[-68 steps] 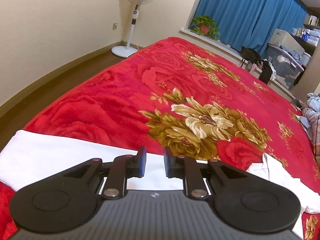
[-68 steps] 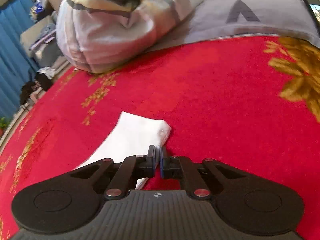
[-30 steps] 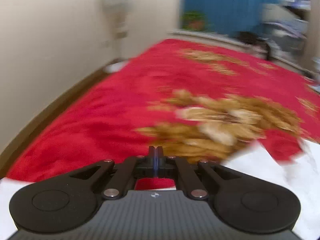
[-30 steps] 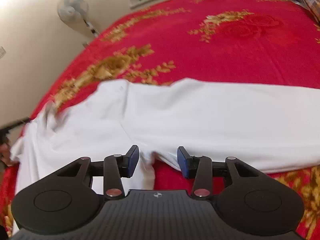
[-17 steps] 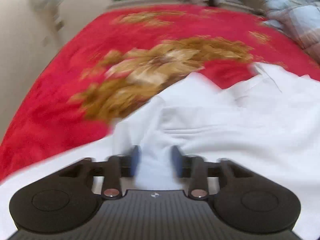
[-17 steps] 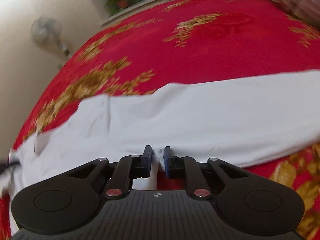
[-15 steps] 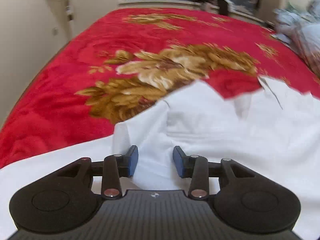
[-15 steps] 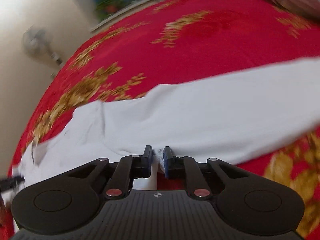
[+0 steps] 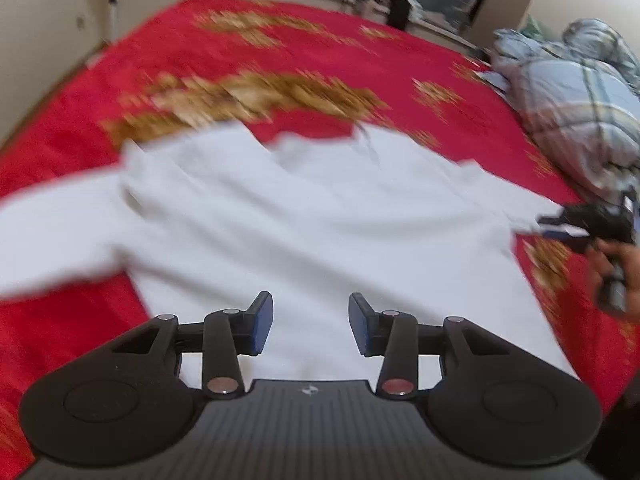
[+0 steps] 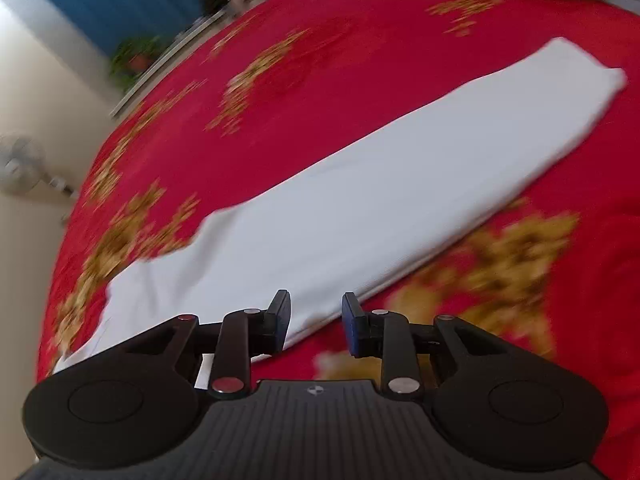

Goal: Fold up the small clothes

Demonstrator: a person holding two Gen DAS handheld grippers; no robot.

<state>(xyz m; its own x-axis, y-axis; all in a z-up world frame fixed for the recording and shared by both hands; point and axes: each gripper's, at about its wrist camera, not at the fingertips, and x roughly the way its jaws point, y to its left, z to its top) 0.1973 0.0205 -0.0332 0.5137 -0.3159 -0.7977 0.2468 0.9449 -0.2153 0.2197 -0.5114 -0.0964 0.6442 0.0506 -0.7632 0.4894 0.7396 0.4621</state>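
White garment [image 9: 320, 216] spread flat on red floral bed blanket [image 9: 280, 52]. Left tongs [image 9: 311, 326] over its near portion, jaws apart and opening, nothing clamped; cloth lies under the gap. Right tongs [image 10: 314, 322] at the garment's [image 10: 380, 196] near edge, jaws apart and opening; the edge runs between them, pads not pressing it. Long folded band stretches ahead and right of right tongs. Plaid quilt [image 9: 576, 100] far right of left tongs. Both views blurred.
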